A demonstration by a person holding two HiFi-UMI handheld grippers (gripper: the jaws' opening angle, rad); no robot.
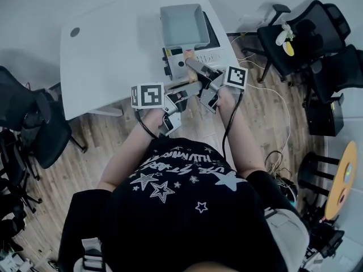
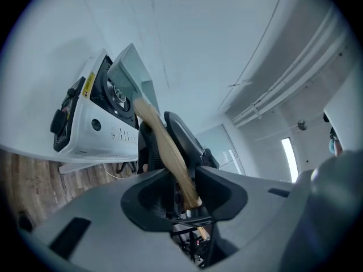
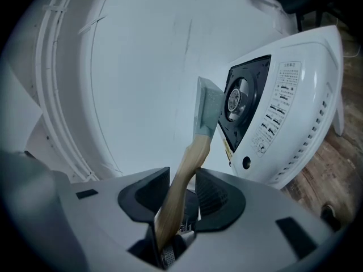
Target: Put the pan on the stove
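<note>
Our left gripper and right gripper clamp the handle. Beyond the fingers, the pan's leverage could twist it off the stove.

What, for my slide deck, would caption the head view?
Person's left gripper and right gripper clamp the wooden handle, holding the grey pan over the stove on the table.

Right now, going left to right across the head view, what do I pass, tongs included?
Black office chair → left tongs → right tongs, both clamped on the pan handle → second black chair.
</note>
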